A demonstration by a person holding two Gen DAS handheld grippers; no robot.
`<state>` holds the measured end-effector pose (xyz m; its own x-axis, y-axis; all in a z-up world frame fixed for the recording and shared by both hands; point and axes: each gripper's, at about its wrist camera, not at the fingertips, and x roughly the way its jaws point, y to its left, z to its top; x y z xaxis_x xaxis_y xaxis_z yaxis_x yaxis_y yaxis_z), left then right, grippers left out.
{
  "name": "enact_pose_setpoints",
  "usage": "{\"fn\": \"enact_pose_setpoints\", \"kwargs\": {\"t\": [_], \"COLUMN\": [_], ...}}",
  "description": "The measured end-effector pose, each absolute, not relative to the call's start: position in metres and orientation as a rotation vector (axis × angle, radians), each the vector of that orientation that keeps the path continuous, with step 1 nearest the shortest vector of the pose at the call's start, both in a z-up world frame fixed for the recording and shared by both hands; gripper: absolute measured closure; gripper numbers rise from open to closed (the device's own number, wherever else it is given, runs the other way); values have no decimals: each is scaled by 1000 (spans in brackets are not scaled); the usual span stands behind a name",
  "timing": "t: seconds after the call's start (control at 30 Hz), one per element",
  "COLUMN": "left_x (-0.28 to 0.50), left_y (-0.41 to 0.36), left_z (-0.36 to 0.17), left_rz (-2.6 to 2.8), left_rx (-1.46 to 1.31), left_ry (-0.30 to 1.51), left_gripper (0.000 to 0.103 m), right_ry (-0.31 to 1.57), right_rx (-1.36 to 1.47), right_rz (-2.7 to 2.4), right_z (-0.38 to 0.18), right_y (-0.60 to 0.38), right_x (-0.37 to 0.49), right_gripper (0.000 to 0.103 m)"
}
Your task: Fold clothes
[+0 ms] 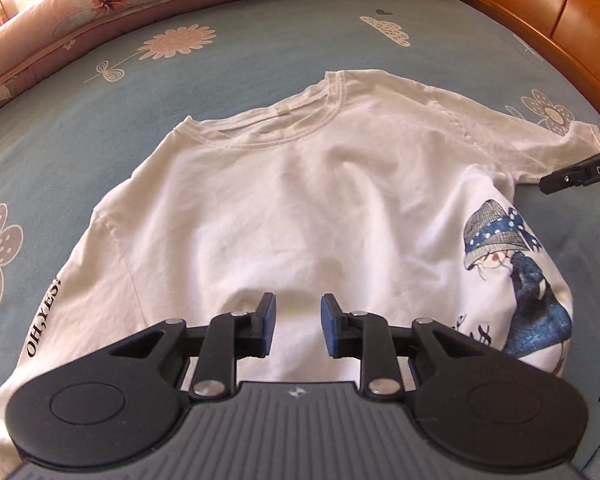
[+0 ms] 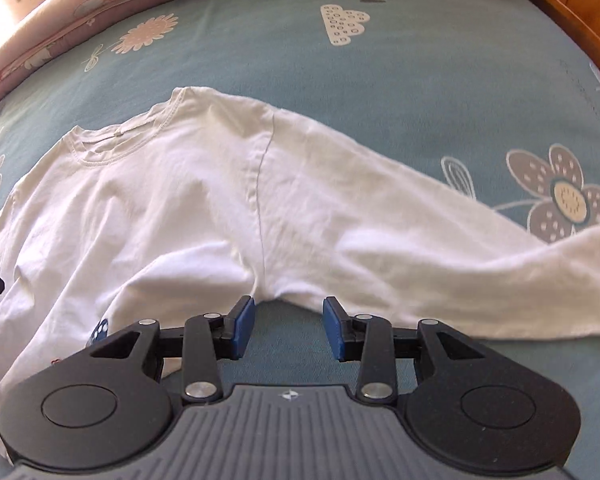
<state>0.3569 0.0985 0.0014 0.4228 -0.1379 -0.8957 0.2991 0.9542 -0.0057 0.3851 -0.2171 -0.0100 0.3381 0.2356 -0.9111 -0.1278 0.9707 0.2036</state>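
A white long-sleeved T-shirt (image 1: 300, 200) lies spread on the bed, collar (image 1: 268, 120) away from me. A blue girl print (image 1: 520, 280) shows on its folded right side, and "OH, YES!" lettering (image 1: 44, 316) runs along the left sleeve. My left gripper (image 1: 298, 326) hovers open over the middle of the shirt, nothing between its blue pads. In the right wrist view the shirt (image 2: 180, 208) stretches its right sleeve (image 2: 440, 248) out to the right. My right gripper (image 2: 289, 328) stands open just before the armpit of that sleeve, over bare sheet.
The bed has a blue sheet (image 1: 100, 128) with flower and cloud prints. A pink floral quilt (image 1: 80, 12) lies along the far edge. A wooden headboard (image 1: 560, 12) rises at the right. The tip of the other gripper (image 1: 580, 176) shows at the left wrist view's right edge.
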Motion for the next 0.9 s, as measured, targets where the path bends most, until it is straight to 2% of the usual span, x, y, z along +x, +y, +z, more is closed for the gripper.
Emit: {"fn": "enact_pose_setpoints", "kwargs": {"t": [0.27, 0.37, 0.4, 0.43, 0.53, 0.7, 0.8, 0.9], "left_x": [315, 295, 287, 280, 254, 233, 239, 250], "left_y": [89, 82, 77, 70, 43, -17, -54, -88], "left_z": [7, 14, 18, 22, 31, 33, 23, 1], "left_rz": [-351, -415, -452, -489, -598, -738, -765, -721], "left_rx": [138, 167, 194, 223, 308, 308, 210, 127], "left_ry": [1136, 1123, 1108, 1098, 1057, 1014, 1056, 1163], "left_gripper": [73, 73, 66, 56, 44, 44, 43, 41], "right_ry": [1324, 1362, 1369, 1376, 1380, 1366, 1351, 1349], "right_rx": [316, 253, 235, 220, 254, 198, 143, 68], "right_rz": [258, 285, 287, 288, 287, 279, 258, 213], "right_z": [-33, -40, -42, -44, -47, -45, -42, -42], "right_y": [-198, -176, -171, -167, -167, -183, -202, -226], "right_x": [303, 276, 271, 265, 257, 248, 238, 227], "right_gripper": [57, 56, 56, 56, 56, 55, 47, 47]}}
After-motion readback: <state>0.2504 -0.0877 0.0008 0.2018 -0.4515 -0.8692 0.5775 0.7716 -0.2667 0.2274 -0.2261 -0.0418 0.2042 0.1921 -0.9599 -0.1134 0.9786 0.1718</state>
